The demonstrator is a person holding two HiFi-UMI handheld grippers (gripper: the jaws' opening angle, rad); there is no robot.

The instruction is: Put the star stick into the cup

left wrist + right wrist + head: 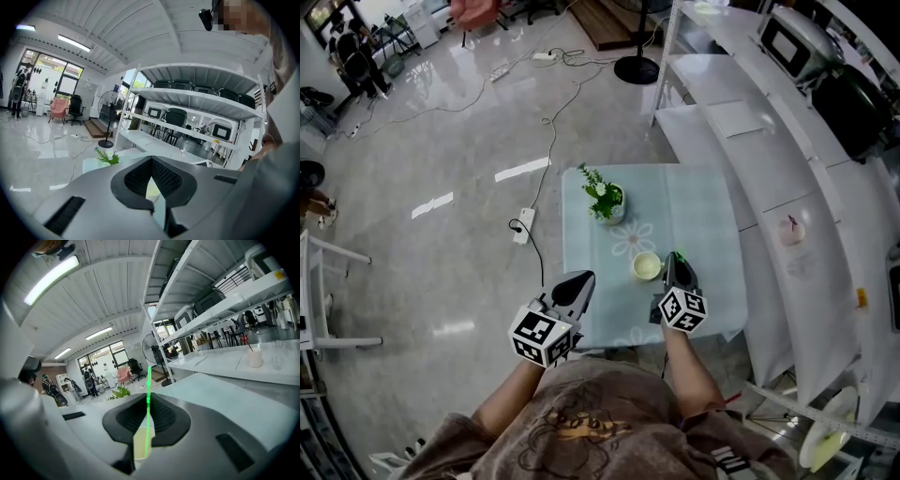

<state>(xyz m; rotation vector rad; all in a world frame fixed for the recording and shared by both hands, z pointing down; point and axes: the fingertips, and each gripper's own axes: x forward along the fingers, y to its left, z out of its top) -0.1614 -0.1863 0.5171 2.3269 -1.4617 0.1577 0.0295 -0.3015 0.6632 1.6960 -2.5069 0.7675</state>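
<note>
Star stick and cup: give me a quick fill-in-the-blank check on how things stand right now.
1. The right gripper is shut on the star stick, whose colour is ____.
2. In the head view, the cup stands on the table just to the ____ of the right gripper.
3. The left gripper, jaws together, holds ____.
4. Beyond the cup stands a small pot holding a ____.

Missing words: green; left; nothing; plant.
</note>
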